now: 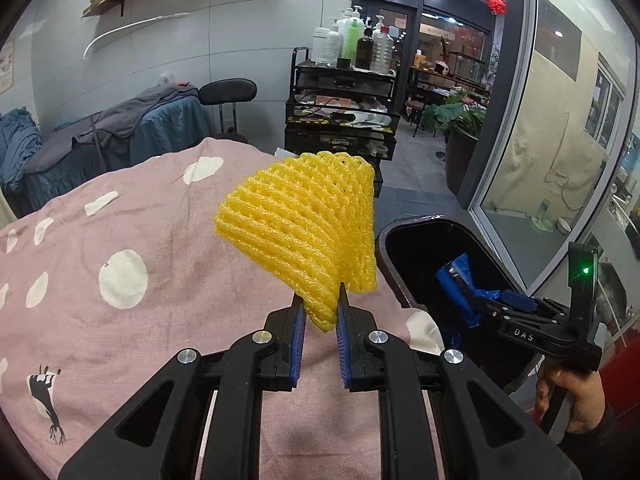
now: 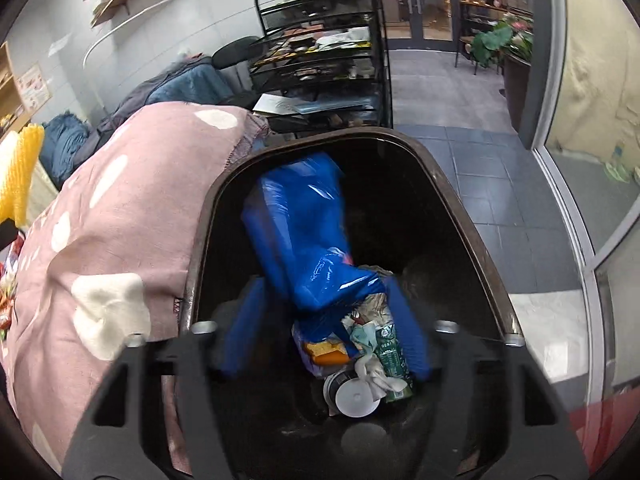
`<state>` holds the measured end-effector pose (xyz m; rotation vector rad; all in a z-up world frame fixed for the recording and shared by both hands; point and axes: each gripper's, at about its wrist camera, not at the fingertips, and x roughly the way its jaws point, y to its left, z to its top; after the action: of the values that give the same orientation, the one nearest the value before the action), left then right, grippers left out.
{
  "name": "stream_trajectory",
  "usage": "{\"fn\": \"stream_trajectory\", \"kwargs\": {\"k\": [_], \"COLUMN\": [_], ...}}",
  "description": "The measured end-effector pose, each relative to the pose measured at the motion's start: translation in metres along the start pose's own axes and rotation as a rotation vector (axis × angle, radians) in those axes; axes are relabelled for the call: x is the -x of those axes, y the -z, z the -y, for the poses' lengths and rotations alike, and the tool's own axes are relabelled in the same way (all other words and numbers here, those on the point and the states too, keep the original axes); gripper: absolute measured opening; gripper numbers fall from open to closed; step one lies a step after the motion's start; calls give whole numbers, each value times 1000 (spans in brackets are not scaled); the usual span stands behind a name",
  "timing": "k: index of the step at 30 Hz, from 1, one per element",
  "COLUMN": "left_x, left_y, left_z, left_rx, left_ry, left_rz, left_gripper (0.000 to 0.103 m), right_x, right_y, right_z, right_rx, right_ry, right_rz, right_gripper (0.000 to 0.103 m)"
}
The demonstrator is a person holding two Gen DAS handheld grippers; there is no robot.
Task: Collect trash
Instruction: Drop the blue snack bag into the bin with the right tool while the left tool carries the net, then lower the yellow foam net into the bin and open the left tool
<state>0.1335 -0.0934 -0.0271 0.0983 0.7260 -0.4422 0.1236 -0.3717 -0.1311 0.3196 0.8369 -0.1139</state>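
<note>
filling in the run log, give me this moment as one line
left gripper: shut on yellow foam net | right gripper: open over bin | blue bag: in bin

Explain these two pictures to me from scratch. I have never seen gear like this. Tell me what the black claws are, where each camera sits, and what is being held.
No robot here: a person carries a two-finger black hand-held gripper in each hand, with a fisheye camera on each looking along its fingers.

The left camera shows the left gripper shut on a yellow foam fruit net, above a pink spotted bedcover. At its right edge you see the right gripper over a dark plastic trash bin.

The right camera looks into that bin. The right gripper is open, and a blue plastic bag sits blurred in front of it, above other rubbish.
</note>
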Motion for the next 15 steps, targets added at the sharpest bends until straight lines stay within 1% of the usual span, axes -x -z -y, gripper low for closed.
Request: {"fn": "stream_trajectory", "kwargs": {"k": [2, 7, 15], "left_x": [-2, -8, -17], "left_y": [1, 0, -5], "left_z": [5, 17, 55], "left_rx": [-8, -30, -113], "left_ry": [7, 29, 77], "left_rz": [-6, -19, -29], "left_gripper": [15, 15, 15], "right_x": [2, 10, 34], "right_y": [4, 3, -11], "right_z": [2, 9, 16], "right_rx": [-3, -41, -89], "right_ry": [4, -4, 21], "right_rz": [8, 60, 154], "right_gripper": [71, 79, 85]}}
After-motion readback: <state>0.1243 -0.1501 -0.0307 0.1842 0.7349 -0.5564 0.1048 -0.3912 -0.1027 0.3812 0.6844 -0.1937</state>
